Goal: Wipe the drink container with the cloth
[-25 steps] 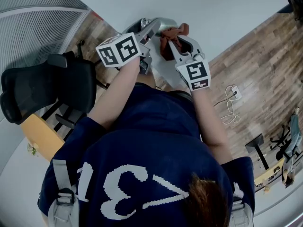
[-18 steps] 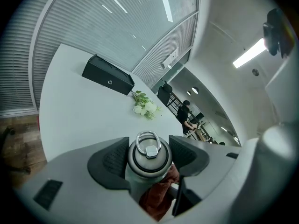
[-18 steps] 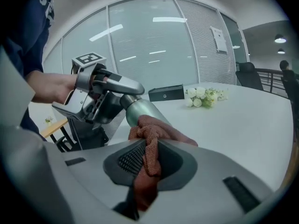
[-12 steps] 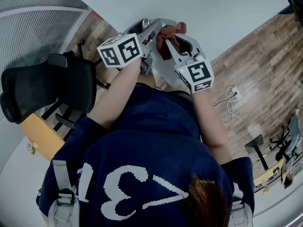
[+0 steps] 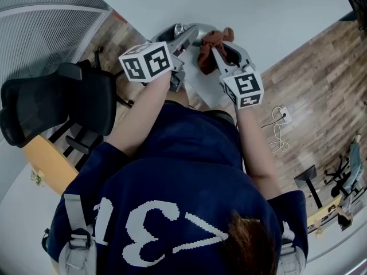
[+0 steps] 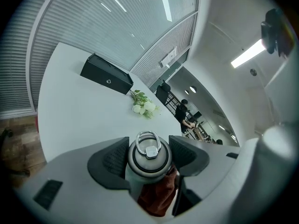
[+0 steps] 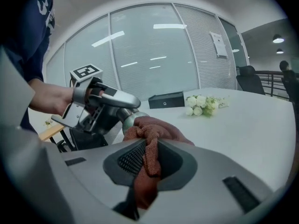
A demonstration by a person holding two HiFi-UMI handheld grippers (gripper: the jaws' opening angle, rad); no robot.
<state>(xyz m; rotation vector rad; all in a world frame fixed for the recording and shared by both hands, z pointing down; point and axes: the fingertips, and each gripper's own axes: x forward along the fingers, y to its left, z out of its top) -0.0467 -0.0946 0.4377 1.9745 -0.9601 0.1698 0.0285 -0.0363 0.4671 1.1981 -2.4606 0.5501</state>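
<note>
A grey metal drink container [image 6: 148,161] with a ring-handled lid sits clamped between the pads of my left gripper [image 6: 149,157], held above the white table [image 6: 79,111]. In the head view the container [image 5: 192,32] shows just beyond the left gripper [image 5: 186,38]. My right gripper [image 7: 148,164] is shut on a rust-brown cloth [image 7: 150,139], whose bunched end lies against the container's side [image 7: 132,119]. The same cloth [image 5: 211,44] hangs between the two grippers in the head view, with the right gripper [image 5: 221,47] behind it, and shows below the container's lid [image 6: 159,195] in the left gripper view.
A black box [image 6: 106,74] and a bunch of white flowers [image 6: 144,105] lie on the table farther off. A black office chair [image 5: 63,105] stands to the left of the person. A white cable and plug [image 5: 280,125] lie on the wooden floor at the right.
The right gripper, with the cloth, moved left against the container and then back to the right and slightly up. The left gripper and container stayed in place.
</note>
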